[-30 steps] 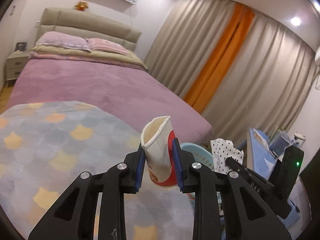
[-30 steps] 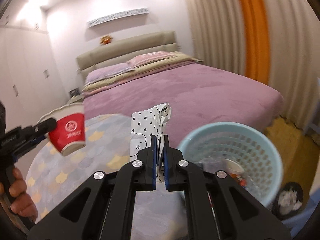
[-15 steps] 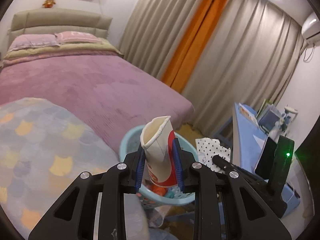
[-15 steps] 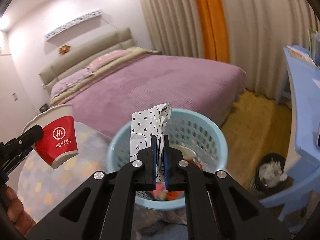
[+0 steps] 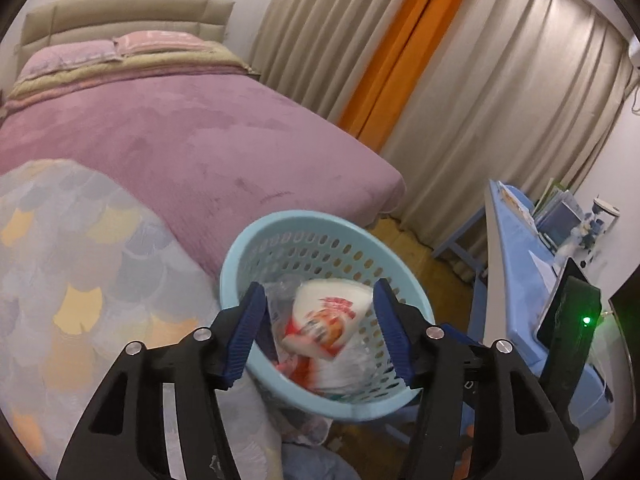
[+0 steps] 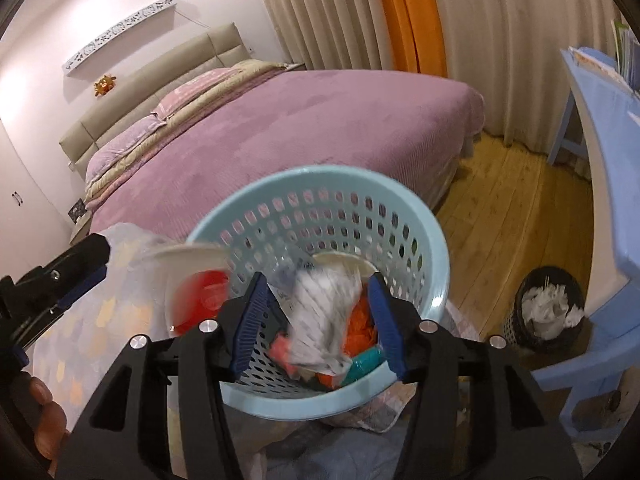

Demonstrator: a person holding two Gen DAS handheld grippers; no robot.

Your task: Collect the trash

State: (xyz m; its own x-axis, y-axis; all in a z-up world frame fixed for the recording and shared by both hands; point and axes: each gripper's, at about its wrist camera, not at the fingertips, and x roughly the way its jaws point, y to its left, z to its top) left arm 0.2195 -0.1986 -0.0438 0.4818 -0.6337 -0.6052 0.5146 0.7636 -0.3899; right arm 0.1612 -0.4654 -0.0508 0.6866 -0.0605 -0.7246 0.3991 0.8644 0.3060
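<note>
A light blue perforated basket (image 5: 276, 227) (image 6: 400, 200) holds several pieces of trash. My left gripper (image 5: 322, 334) is open above it, and the red-and-white paper cup (image 5: 326, 322) is falling, blurred, between the jaws. In the right wrist view the cup (image 6: 198, 286) is blurred at the basket's left rim, beside the left gripper's fingers (image 6: 76, 272). My right gripper (image 6: 320, 324) is open over the basket, and the white dotted wrapper (image 6: 324, 312) drops blurred between its jaws.
A purple bed (image 5: 192, 140) lies behind the basket, with a patterned blanket (image 5: 80, 280) at the left. A blue desk (image 6: 600, 160) stands at the right, a small black bin (image 6: 548, 308) with white paper under it. Curtains (image 5: 480, 100) hang behind, over wooden floor (image 6: 512, 200).
Both grippers moved over the basket and opened. The paper cup and the dotted wrapper left the jaws and are falling into the basket.
</note>
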